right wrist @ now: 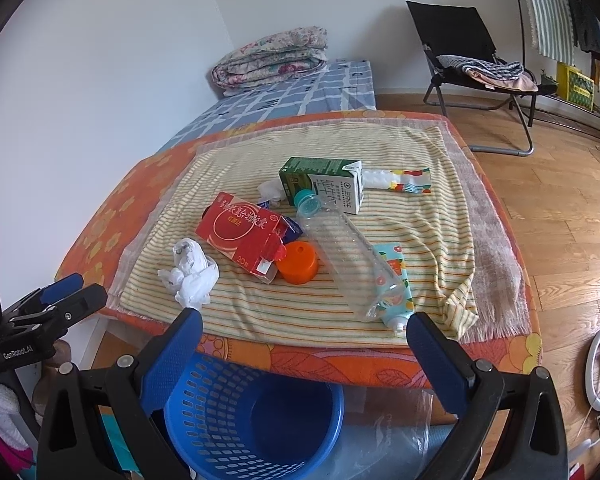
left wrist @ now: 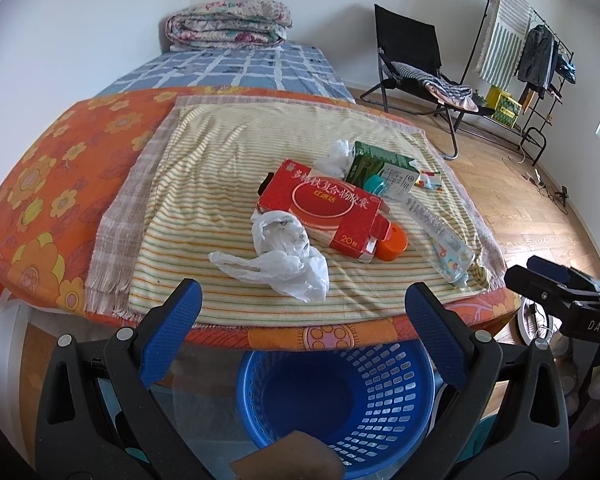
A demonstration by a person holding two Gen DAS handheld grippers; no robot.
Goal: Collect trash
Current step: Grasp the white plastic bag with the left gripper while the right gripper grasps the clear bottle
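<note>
Both hand-held grippers hover at the near edge of the bed, above a blue basket [left wrist: 336, 404] that stands on the floor below the mattress edge; a brown scrap shows at its near rim in the left view.

Left hand-held gripper [left wrist: 302, 304]: blue-padded fingers spread wide, holding nothing. Right hand-held gripper [right wrist: 304, 334]: likewise spread, empty. Each is seen from the side in the other's view.

Trash lies in a loose cluster on a striped yellow towel [left wrist: 220, 184] spread over an orange floral cover [left wrist: 52, 184]:
- crumpled white plastic bag [left wrist: 284, 252], nearest the left gripper
- red carton [left wrist: 320, 204], open flap at one end, partly over the bag's far side
- orange cap [left wrist: 392, 242], touching the carton's open end
- clear plastic bottle [right wrist: 340, 248] lying flat, teal cap toward the milk carton, its base on a small patterned pouch [right wrist: 396, 280]
- green-and-white milk carton [right wrist: 324, 184] on its side
- white tissue wad [left wrist: 336, 158] beside it
- patterned wrapper [right wrist: 400, 180] beyond the milk carton

Farther back: folded quilt [left wrist: 228, 24], black folding chair [left wrist: 412, 60]
</note>
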